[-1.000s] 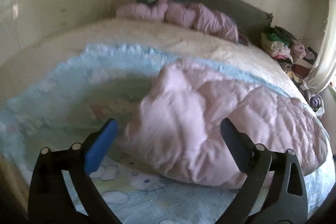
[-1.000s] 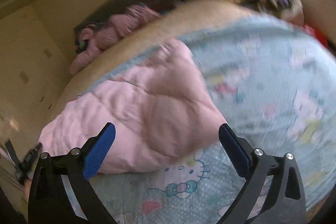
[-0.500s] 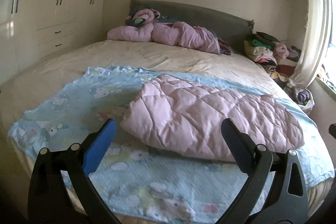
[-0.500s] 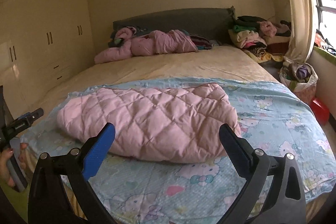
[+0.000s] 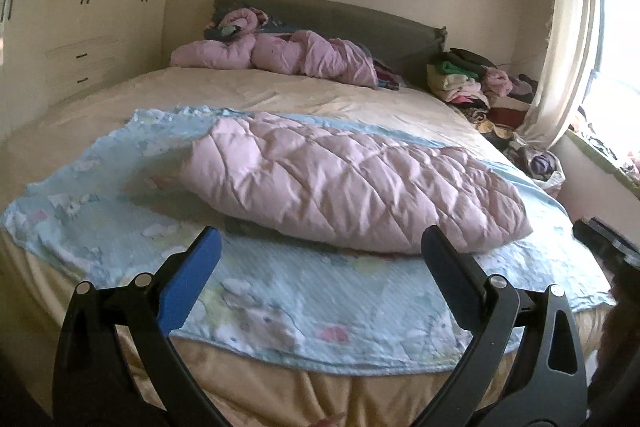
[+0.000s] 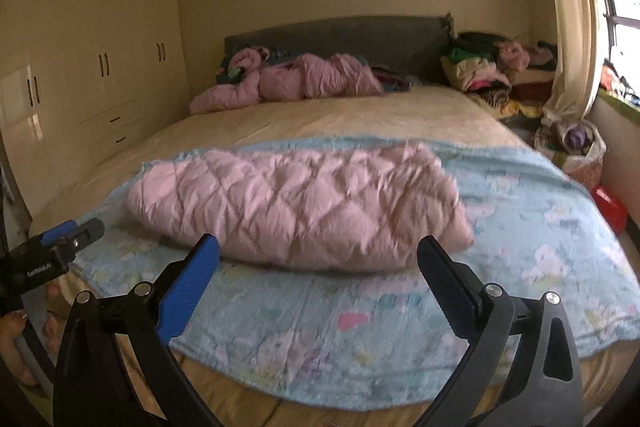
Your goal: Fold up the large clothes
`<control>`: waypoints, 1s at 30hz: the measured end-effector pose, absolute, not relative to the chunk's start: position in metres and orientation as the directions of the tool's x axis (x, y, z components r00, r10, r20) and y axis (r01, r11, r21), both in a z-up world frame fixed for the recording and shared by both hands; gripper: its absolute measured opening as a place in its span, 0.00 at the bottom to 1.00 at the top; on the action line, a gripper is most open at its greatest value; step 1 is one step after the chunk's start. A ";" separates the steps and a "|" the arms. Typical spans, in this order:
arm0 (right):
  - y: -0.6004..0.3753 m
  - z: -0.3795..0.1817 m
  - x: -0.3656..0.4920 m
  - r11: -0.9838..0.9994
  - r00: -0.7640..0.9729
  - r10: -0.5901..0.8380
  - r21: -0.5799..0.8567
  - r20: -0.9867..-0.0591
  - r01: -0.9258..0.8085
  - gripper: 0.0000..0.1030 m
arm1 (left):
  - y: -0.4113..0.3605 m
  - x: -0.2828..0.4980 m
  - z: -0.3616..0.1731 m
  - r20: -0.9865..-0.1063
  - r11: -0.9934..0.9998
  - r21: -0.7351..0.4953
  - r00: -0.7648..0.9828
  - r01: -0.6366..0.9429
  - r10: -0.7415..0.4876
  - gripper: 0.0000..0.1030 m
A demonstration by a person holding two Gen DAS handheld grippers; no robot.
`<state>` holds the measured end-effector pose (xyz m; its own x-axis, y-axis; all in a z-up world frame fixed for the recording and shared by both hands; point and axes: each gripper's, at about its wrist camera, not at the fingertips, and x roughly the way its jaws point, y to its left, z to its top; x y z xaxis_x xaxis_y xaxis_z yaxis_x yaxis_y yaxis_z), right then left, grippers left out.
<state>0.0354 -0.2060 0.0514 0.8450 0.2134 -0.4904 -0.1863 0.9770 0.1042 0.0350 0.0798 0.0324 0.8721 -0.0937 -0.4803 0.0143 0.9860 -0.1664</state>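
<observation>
Lying mid-frame, one folded pink quilted coat [image 5: 352,187] on one blue blanket [image 5: 304,311]; left gripper [image 5: 320,255] and right gripper [image 6: 318,255] both released, lower frame, short of the blanket's near edge.

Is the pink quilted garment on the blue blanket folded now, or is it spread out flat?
Folded. The pink quilted garment lies as one thick, compact bundle on the blue blanket, no sleeves spread out. Both grippers are open and away from it.

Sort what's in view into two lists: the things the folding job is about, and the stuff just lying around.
Job in hand:
- pink quilted garment, folded on the bed
- light blue cartoon-print blanket under it
- left claw and right claw, both open and empty

Lying about:
- crumpled pink clothes by the headboard
- clothes pile beside the bed
- bag on the floor
- wardrobe
</observation>
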 end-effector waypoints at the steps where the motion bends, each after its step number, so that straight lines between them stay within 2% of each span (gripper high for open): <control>1: -0.206 0.048 0.033 0.978 0.844 0.209 0.097 -0.494 -0.186 0.96 | 0.078 0.033 0.031 -0.484 0.986 -0.165 0.870 0.015 -0.094 0.91; 11: -0.204 0.012 0.025 0.979 0.793 0.206 0.120 -0.574 -0.167 0.96 | 0.073 0.031 0.015 -0.546 0.988 -0.154 0.833 0.010 -0.094 0.91; 30: -0.200 0.021 0.022 0.974 0.800 0.225 0.123 -0.556 -0.188 0.96 | 0.068 0.029 0.015 -0.555 0.992 -0.128 0.828 0.011 -0.081 0.91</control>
<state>0.0217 -0.1998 0.0206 0.8000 0.2251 -0.5561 -0.1883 0.9743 0.1234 0.0290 0.0677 0.0145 0.8281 -0.0805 -0.5548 0.0110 0.9918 -0.1275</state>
